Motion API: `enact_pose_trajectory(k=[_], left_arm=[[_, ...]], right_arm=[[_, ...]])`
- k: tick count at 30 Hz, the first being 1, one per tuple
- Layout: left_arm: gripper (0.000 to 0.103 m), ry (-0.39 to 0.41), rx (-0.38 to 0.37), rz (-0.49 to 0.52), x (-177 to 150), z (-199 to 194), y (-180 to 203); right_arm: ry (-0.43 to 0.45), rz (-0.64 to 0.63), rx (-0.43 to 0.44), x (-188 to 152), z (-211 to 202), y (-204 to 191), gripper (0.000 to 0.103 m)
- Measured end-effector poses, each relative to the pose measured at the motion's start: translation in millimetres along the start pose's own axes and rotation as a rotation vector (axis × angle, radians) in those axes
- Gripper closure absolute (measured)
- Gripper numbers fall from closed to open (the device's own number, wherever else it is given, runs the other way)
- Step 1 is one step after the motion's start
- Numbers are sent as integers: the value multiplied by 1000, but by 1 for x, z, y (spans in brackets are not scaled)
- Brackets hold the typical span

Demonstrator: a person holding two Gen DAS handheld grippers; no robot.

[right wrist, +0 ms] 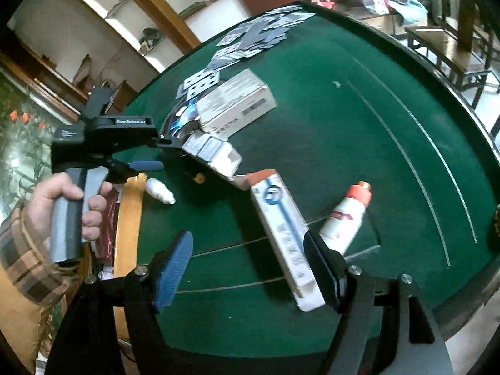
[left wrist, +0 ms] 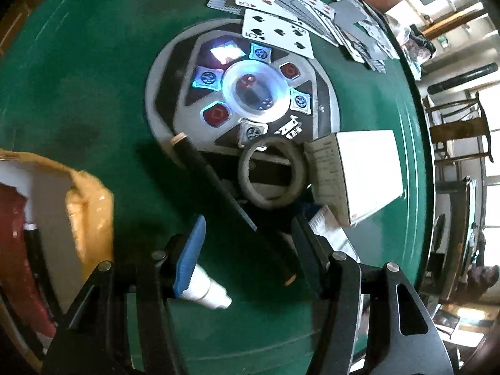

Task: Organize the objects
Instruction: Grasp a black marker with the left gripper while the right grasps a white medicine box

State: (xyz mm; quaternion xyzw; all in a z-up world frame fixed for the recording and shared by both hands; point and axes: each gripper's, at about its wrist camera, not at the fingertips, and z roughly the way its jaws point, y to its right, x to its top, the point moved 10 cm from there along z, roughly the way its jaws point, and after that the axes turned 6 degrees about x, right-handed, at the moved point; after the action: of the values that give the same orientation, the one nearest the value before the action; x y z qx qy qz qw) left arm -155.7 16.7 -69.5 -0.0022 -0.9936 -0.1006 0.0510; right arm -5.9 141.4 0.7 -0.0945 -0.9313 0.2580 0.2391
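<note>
Green felt table (right wrist: 359, 131), littered with small things to tidy. Left gripper (left wrist: 250, 243) released, fingers spread and empty above a black stick (left wrist: 218, 187) with a tan tip, lying aslant by the table's middle panel (left wrist: 237, 93). Small white bottle (left wrist: 206, 292) just beside the blue finger pad (left wrist: 190, 256), near the table's edge. Right gripper (right wrist: 250, 265) also released and empty, hovering over a long narrow box (right wrist: 281, 234); white tube with an orange cap (right wrist: 342, 218) just beside it.

Stick: probably light, stiff, smooth and apt to roll; best pinched across its middle. Bottle and tube likely slippery; boxes light, crushable, best taken across the narrow sides.

Count: one stick, one tape ring (left wrist: 272, 175), one bottle, one tube, three boxes, many scattered cards (left wrist: 312, 9) toward the far edge.
</note>
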Motion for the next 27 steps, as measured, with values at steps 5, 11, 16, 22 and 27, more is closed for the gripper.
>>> enact_pose_trajectory(k=[5,11,16,22,27], left_arm=[[60,6,64,20,-1,11,3],[84,28,125,116,-7,12,5],[88,23,145,195,-28,12,7],[89,-31,98,258,-83,7,12],[89,-72,61,298,-134,0,3]], right_arm=[[12,27,-19,-1,-10,18,29],[23,35,-20,3,-16,25,29],[21,17,-8,9,-12,20,29],[6,-32,3,17,-3,13,29],[-38,-127,-15,27,12,9,29]])
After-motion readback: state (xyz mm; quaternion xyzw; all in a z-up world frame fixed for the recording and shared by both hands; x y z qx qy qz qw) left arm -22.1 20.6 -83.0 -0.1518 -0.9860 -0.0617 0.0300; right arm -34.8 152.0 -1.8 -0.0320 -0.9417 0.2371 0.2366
